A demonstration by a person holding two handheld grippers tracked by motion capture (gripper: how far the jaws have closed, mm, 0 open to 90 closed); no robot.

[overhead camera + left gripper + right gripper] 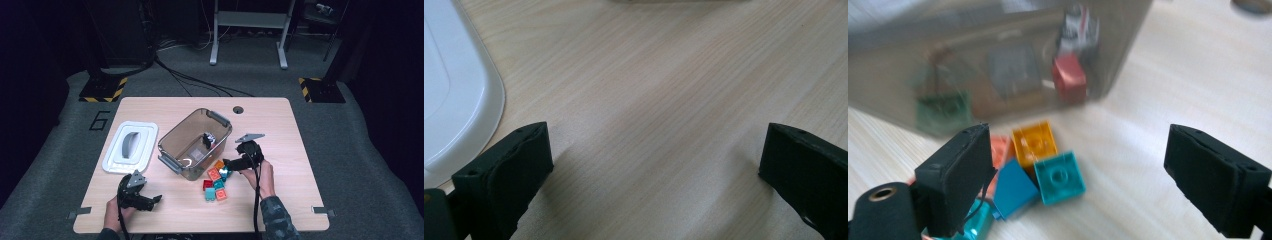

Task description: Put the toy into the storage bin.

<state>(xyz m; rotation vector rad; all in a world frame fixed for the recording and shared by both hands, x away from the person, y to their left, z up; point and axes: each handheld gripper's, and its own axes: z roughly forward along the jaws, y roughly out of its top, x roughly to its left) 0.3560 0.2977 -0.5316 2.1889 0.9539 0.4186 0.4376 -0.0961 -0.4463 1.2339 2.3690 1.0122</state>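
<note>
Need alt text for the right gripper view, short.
Open right tongs hover over a cluster of toy bricks on a pale wood table: an orange brick, a teal brick, a blue brick. Behind them stands a clear smoky bin, blurred.

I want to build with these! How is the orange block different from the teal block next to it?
The orange block is orange-yellow; the teal block is blue-green. The orange block lies nearer the clear bin; the teal block lies farther out on the table. The orange block looks a bit longer, the teal block squarer, though the picture is blurry. Both lie stud side up in one pile, touching each other.
</note>
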